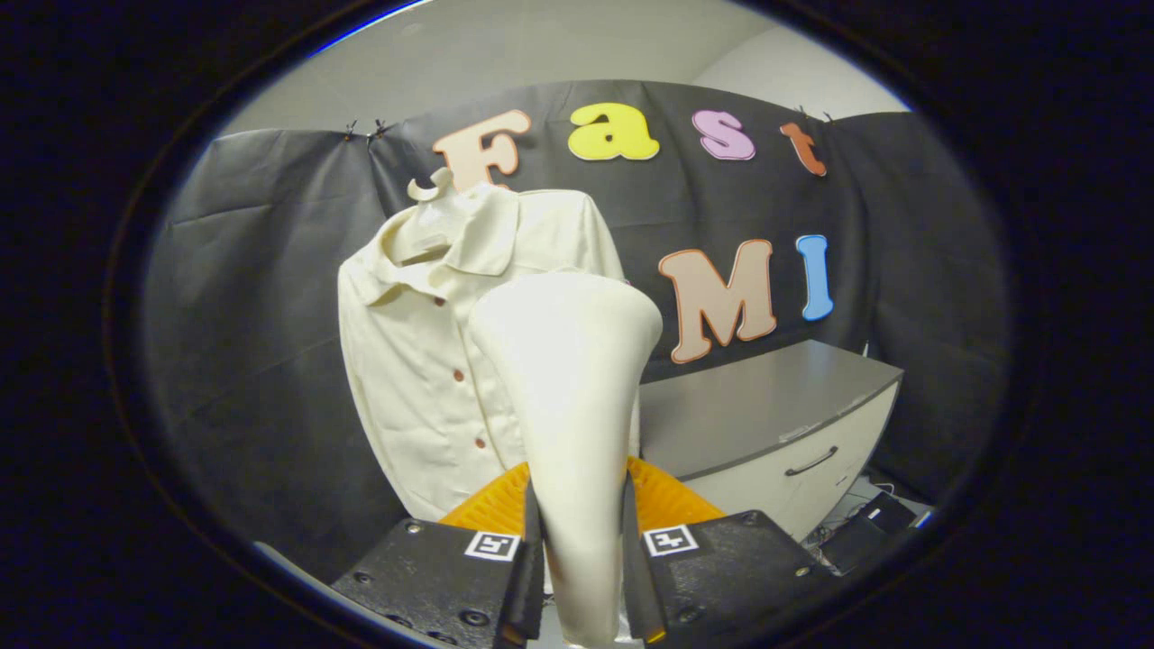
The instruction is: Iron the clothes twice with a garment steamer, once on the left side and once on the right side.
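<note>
Between the fingers (pixel 581 568) stands the cream garment steamer (pixel 568 379), clamped by its narrow handle from both sides, its wide head flaring upward. Just beyond it hangs the cream shirt (pixel 415 361) on a pale hanger (pixel 433 203), collar up, brown buttons running down the front; the steamer's head covers the shirt's right-hand part, and whether they touch I cannot tell. Something orange and ribbed (pixel 667 496) peeks out low behind the handle. Off to the right sits a grey-topped cabinet (pixel 766 406) with a drawer handle (pixel 810 462), and dark gear (pixel 865 532) lies on the floor beside it.
</note>
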Action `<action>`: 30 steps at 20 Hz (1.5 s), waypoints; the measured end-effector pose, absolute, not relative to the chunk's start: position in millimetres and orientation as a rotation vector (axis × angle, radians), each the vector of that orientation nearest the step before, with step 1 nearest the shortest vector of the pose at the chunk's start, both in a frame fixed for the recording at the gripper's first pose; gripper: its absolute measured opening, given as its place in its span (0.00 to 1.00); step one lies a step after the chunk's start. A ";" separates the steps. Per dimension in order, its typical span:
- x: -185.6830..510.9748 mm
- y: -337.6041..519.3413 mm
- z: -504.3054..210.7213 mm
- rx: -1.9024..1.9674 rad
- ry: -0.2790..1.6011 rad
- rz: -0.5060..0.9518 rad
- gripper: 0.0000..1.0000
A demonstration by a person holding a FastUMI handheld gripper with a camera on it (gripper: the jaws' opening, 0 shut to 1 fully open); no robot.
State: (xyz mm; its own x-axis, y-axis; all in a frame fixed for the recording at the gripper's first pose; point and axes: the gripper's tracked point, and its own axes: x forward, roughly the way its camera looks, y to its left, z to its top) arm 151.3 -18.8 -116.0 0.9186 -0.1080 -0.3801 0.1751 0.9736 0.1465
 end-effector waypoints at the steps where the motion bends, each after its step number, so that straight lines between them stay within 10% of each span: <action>1: 151.8 -4.8 -111.0 0.172 0.371 -0.138 0.36; 30: 305.1 141.0 -220.2 -0.004 0.448 -0.186 0.36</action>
